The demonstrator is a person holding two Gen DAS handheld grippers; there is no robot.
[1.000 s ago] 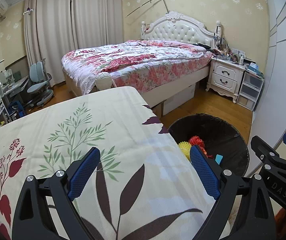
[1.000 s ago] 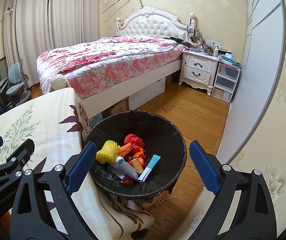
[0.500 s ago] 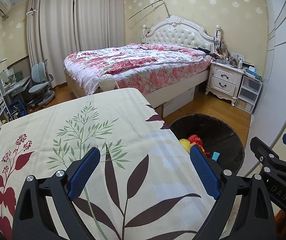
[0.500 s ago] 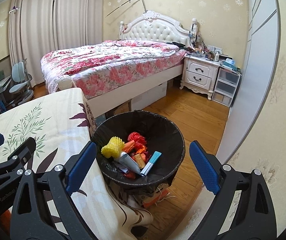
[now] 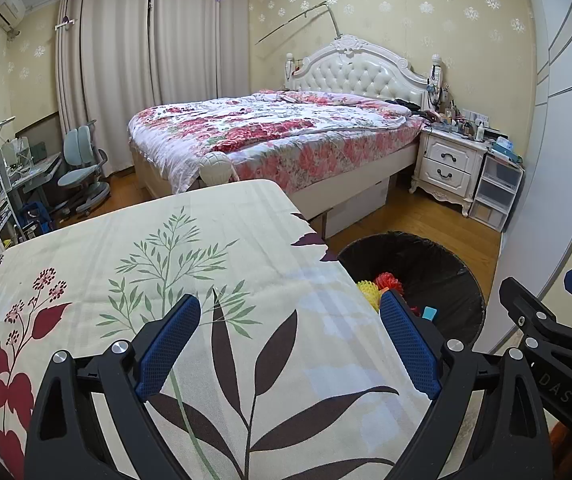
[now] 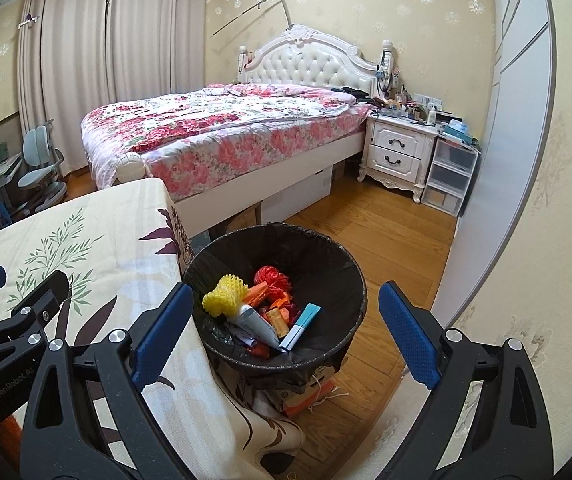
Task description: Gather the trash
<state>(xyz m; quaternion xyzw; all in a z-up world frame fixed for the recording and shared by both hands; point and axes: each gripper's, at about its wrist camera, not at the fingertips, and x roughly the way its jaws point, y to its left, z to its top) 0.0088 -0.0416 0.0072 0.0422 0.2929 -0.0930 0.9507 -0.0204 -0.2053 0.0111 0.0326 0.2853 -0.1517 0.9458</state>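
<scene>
I hold both tongs wide and empty. The left tongs [image 5: 290,344] hang over the surface [image 5: 165,264] with its leaf-print cloth, and the right tongs [image 6: 286,332] hang above the black bin [image 6: 350,280] just right of the surface. The trash sits inside the bin: a yellow foam net [image 6: 221,300], a red net ball [image 6: 271,278], a white tube [image 6: 255,322], a blue and white stick [image 6: 300,326] and some orange bits. I see no trash on the cloth, so I think the job is about done. The near part of the surface hides behind my tongs, so I cannot be sure. Something orange lies under the bin [image 6: 306,398], but I cannot tell what it is.
</scene>
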